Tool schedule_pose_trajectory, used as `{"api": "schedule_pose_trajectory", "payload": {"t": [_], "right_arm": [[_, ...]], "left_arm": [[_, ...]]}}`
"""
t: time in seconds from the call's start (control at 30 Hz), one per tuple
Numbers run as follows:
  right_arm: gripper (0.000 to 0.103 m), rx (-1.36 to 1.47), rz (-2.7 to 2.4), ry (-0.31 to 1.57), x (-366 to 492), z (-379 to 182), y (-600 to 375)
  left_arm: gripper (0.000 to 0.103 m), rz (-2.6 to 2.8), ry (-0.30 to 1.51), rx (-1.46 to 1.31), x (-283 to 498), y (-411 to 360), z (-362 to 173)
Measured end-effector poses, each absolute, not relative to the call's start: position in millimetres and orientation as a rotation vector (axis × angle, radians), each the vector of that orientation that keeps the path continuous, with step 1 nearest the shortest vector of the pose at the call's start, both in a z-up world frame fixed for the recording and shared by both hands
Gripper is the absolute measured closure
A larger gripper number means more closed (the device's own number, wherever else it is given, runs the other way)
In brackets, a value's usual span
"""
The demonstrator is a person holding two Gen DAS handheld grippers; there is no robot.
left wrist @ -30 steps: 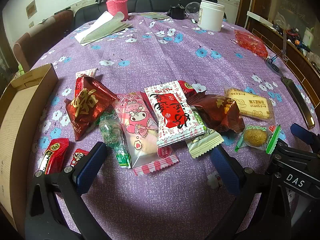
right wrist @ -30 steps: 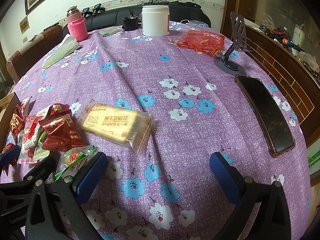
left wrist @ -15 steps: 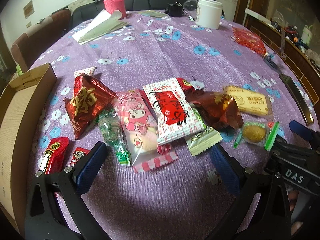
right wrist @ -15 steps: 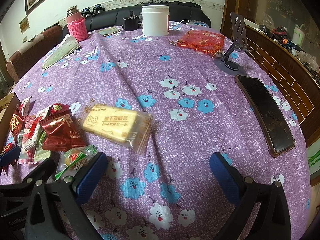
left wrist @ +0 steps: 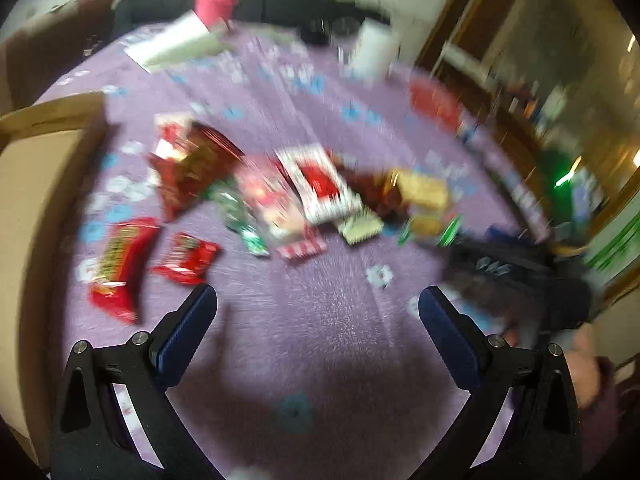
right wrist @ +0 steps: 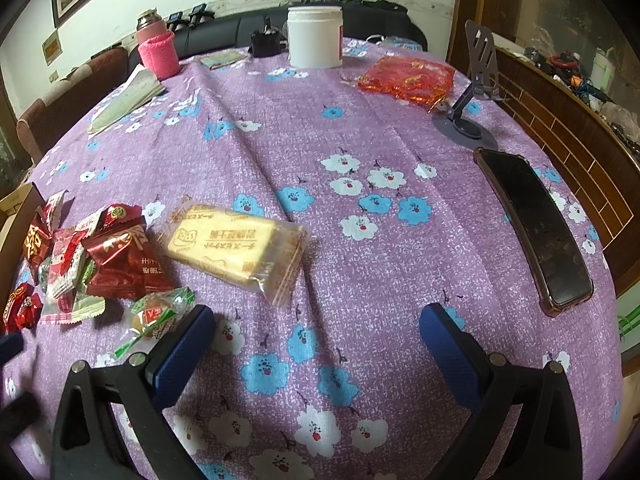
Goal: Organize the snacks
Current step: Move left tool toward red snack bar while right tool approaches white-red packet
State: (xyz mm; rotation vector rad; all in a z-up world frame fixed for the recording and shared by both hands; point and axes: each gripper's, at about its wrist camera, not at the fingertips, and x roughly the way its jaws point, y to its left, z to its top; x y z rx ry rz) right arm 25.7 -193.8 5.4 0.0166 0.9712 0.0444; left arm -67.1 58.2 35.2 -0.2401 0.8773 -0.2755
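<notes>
Purple flowered tablecloth point(right wrist: 320, 128) covers the round table in both views; left wrist view is heavily motion-blurred.

Left gripper point(left wrist: 318, 300): blue-padded fingers point(left wrist: 188, 328) spread wide at the bottom of the frame, nothing between them, only bare cloth. Above the fingers, frame centre, the pile of snacks point(left wrist: 280, 196) lies on the cloth; individual wrappers hard to read through the blur. Two red packets point(left wrist: 120, 264) lie apart from the pile at lower left. Cardboard box point(left wrist: 36, 216) fills the left edge, just beside those packets. Dark blurred shape at right centre is the right gripper point(left wrist: 516, 276).

Right gripper point(right wrist: 316, 328): fingers point(right wrist: 180, 356) wide apart, holding nothing. Left finger sits just beside a green-and-clear wrapped round sweet point(right wrist: 154, 316). Above it, a dark red foil packet point(right wrist: 120, 264) at the edge of the snack pile, left of frame. Yellow biscuit pack point(right wrist: 236, 248) lies by itself, centre left. Phone point(right wrist: 532, 228) lies flat at right; phone stand point(right wrist: 476, 88) and red bag point(right wrist: 408, 76) upper right. White jar point(right wrist: 315, 36) and pink-sleeved flask point(right wrist: 158, 52) along the top.
</notes>
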Motion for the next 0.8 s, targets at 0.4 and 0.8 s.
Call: {"api": "schedule_pose_trajectory", "payload": {"t": [0.4, 0.8], "right_arm": [[0.0, -0.018, 0.078, 1.025, 27, 7, -194], [0.0, -0.074, 0.173, 0.571, -49, 104, -173]], "left_arm": [[0.006, -0.092, 0.706, -0.198, -124, 138, 61], [0.006, -0.036, 0.539, -0.203, -142, 180, 85]]}}
